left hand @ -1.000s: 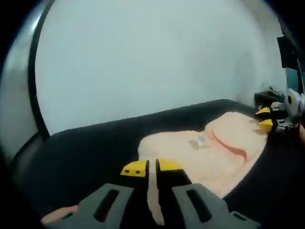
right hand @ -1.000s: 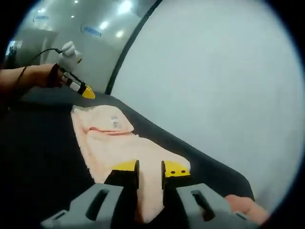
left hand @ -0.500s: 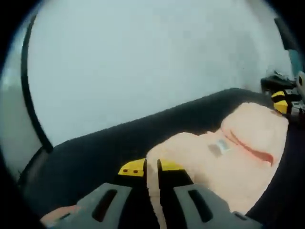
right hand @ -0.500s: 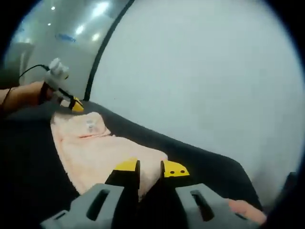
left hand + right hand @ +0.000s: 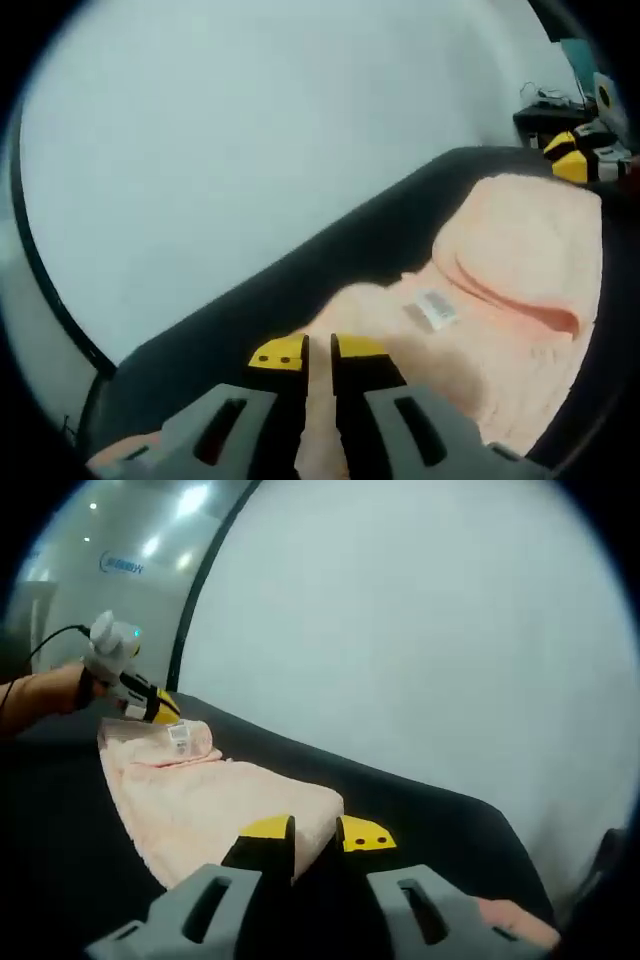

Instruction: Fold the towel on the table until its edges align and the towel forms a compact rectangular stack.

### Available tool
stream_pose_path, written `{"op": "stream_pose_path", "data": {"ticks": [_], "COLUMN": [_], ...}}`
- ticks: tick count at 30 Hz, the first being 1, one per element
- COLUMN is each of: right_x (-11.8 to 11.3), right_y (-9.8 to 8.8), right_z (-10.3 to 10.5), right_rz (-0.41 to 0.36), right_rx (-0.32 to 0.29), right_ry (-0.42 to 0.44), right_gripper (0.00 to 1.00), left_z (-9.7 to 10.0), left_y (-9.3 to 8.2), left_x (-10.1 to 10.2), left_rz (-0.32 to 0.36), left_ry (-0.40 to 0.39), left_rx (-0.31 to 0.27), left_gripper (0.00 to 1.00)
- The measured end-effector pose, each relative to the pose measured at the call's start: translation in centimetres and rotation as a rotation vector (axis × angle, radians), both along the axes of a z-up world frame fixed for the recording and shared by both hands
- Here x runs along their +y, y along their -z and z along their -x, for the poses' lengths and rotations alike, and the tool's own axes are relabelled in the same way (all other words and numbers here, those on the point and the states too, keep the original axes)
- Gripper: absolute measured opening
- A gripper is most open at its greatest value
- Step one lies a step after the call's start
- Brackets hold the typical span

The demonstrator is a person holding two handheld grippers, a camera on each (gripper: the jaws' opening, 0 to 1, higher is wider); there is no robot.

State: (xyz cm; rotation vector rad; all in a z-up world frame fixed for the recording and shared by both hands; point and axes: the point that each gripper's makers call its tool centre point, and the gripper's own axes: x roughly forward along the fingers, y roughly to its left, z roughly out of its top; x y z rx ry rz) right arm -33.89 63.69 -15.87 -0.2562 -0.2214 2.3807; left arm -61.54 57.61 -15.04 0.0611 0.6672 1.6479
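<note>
Towel (image 5: 500, 290), peach, lies on dark bench (image 5: 330, 260), long axis running from left hand-held gripper (image 5: 318, 352) to right hand-held gripper (image 5: 314, 832). Each hand-held gripper nearly closed, pinching one end corner of towel. White label (image 5: 432, 310) faces up, near left one. Next fold likely carries both corners across to far edge.

Towel (image 5: 520, 290) tag (image 5: 432, 310) print blurred; far wall sign (image 5: 120, 564) unreadable.

A black table (image 5: 420, 795) carries a peach towel (image 5: 200, 800), folded over on itself, lying across its top
</note>
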Motion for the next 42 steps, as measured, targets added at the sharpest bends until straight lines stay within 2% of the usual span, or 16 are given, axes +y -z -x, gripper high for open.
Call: {"op": "stream_pose_path", "data": {"ticks": [4, 6, 8, 11, 12, 18, 20, 21, 23, 24, 27, 30, 32, 37, 41, 42], "right_x": [-0.2, -0.1, 0.0, 0.2, 0.2, 0.1, -0.2, -0.3, -0.5, -0.7, -1.0, -0.9, -0.9, -0.9, -1.1, -1.1], "right_y": [-0.2, -0.2, -0.3, -0.7, -0.8, -0.7, -1.1, -1.1, -1.0, -0.9, -0.6, -0.5, -0.5, -0.5, -0.2, -0.1], "right_z": [0.4, 0.5, 0.2, -0.1, 0.0, 0.3, 0.4, 0.6, 0.8, 0.9, 0.9, 0.9, 0.8, 0.7, 1.2, 1.2], "right_rz": [-0.023, -0.028, -0.027, -0.024, -0.024, -0.037, -0.039, -0.04, -0.042, -0.044, -0.05, -0.047, -0.046, -0.039, -0.04, -0.043], "right_rx": [-0.02, -0.025, -0.023, 0.002, 0.009, -0.016, -0.002, 0.0, -0.013, -0.023, -0.044, -0.041, -0.04, -0.035, -0.058, -0.064], "right_ry": [-0.012, -0.013, -0.006, 0.002, 0.001, -0.001, -0.011, -0.015, -0.023, -0.026, -0.033, -0.04, -0.037, -0.036, -0.045, -0.045], "right_gripper": [0.14, 0.14, 0.14, 0.14, 0.14, 0.14, 0.14, 0.14, 0.14, 0.14, 0.14, 0.14, 0.14, 0.14, 0.14, 0.14], "left_z": [-1.9, -4.0, -5.0, -4.7, -4.9, -5.8, -5.8, -6.2, -5.7, -5.3, -6.6, -5.7, -5.8, -6.8, -9.0, -8.8], "left_y": [1.0, 1.6, 2.7, 3.8, 3.8, -0.7, -0.7, -0.1, 1.7, 2.6, 3.8, 5.0, 4.1, 1.3, 1.1, 1.8], "left_x": [0.3, 0.7, 1.0, 1.6, 2.3, 1.2, 0.8, 0.5, 0.1, 0.0, 0.6, 1.7, 1.3, 0.8, 1.2, 1.2], "left_rz": [0.104, 0.095, 0.116, 0.125, 0.131, -0.084, -0.12, -0.095, -0.049, -0.017, 0.029, 0.076, 0.067, 0.022, 0.029, 0.059], "left_ry": [0.074, 0.136, 0.136, 0.118, 0.139, 0.131, 0.087, 0.093, 0.012, -0.021, 0.005, -0.018, -0.03, -0.023, 0.044, 0.044], "left_rx": [-0.087, -0.335, -0.51, -0.518, -0.568, -0.913, -1.005, -0.97, -0.783, -0.729, -0.755, -0.588, -0.49, -0.402, -0.515, -0.507], "left_gripper": [0.12, 0.15, 0.27, 0.36, 0.38, 0.43, 0.43, 0.42, 0.41, 0.39, 0.34, 0.23, 0.09, 0.09, 0.11, 0.15]}}
